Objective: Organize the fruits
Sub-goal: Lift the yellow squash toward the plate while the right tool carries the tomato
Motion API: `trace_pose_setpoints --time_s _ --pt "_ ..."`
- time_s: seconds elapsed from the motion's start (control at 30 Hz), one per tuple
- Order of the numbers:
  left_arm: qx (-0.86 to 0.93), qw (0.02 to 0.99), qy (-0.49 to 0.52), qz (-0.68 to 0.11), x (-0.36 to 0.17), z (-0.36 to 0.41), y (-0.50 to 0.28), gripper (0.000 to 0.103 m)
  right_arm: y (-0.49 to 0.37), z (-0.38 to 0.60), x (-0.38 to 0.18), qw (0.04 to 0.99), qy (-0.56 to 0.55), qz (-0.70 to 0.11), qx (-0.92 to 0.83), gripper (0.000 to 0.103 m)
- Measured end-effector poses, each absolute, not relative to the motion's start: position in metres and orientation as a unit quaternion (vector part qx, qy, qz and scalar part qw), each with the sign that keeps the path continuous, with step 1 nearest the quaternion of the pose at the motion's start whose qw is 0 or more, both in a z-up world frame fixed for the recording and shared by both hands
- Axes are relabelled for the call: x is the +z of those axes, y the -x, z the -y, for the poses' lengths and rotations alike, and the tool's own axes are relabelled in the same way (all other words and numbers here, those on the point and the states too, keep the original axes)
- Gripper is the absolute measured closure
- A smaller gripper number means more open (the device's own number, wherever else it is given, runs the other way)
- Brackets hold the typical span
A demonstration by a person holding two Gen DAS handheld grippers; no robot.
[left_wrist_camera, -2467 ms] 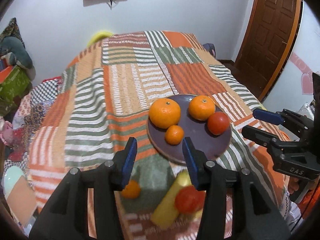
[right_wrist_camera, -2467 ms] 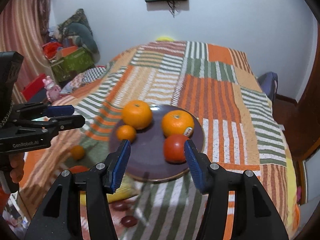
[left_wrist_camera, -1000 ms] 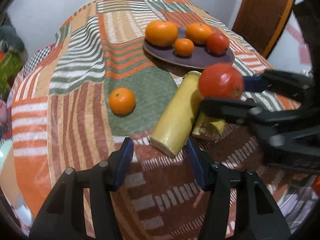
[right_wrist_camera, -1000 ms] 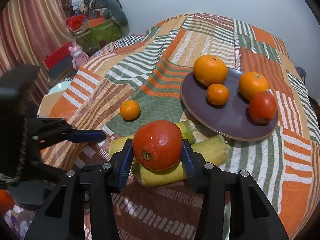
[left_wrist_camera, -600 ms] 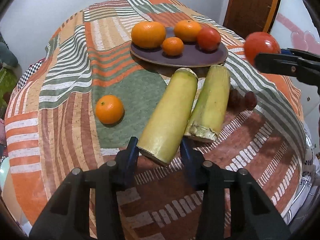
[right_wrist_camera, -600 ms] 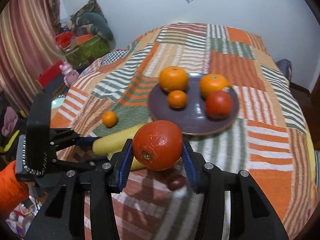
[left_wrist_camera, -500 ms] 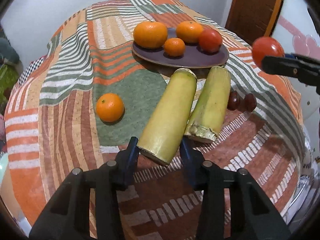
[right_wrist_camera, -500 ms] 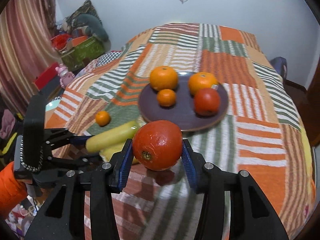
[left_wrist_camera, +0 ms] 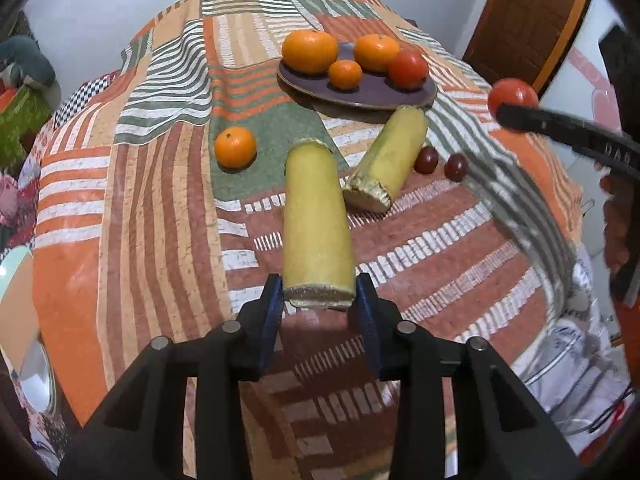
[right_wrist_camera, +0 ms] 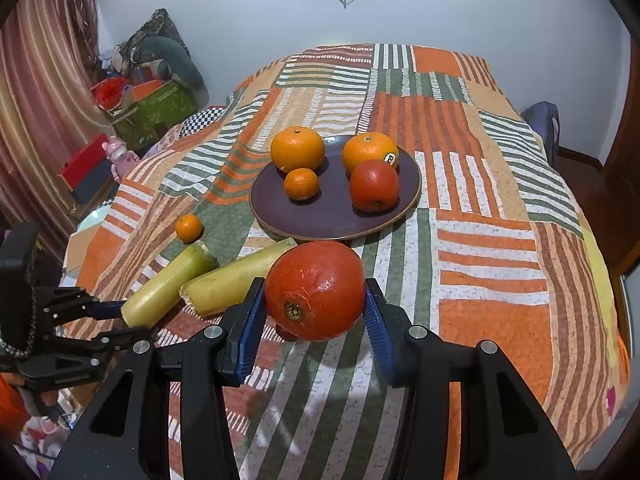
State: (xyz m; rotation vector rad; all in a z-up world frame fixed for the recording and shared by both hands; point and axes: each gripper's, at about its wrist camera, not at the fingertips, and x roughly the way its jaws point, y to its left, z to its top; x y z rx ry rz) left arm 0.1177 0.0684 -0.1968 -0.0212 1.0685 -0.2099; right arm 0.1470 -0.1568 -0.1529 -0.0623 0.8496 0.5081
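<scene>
A bed-like surface covered with a patchwork blanket (right_wrist_camera: pixel 472 216) of orange, green and white stripes fills a white-walled room. On it sits a dark purple plate (right_wrist_camera: pixel 332 216) holding two large oranges (right_wrist_camera: pixel 298 149), one small orange (right_wrist_camera: pixel 301 184) and a red tomato (right_wrist_camera: pixel 374 185). The right gripper (right_wrist_camera: pixel 315 308) clamps a second red tomato (right_wrist_camera: pixel 315 290) between its blue pads, raised above the blanket just in front of the plate. The left gripper (left_wrist_camera: pixel 319 300) is closing its jaws on the near end of a yellow-green cut stalk (left_wrist_camera: pixel 316 220) (possibly sugarcane), its pads touching both sides. A second stalk (left_wrist_camera: pixel 390 160) lies beside it, pointing toward the plate. A loose small orange (left_wrist_camera: pixel 235 147) rests left of the stalks, and two dark red round fruits (left_wrist_camera: pixel 426 160) lie to the right.
</scene>
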Motion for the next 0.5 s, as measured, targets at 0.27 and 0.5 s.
trace_pose_setpoints --time_s 0.27,0.5 --pt "-0.099 0.869 0.016 -0.485 -0.173 -0.070 -0.136 0.061 -0.147 0.165 -0.153 0.880 0.024 -0.406 0.245 0.059" --pt "-0.096 0.845 0.027 -0.526 -0.213 -0.067 -0.167 0.061 -0.149 0.171 -0.153 0.881 0.023 -0.406 0.241 0.059"
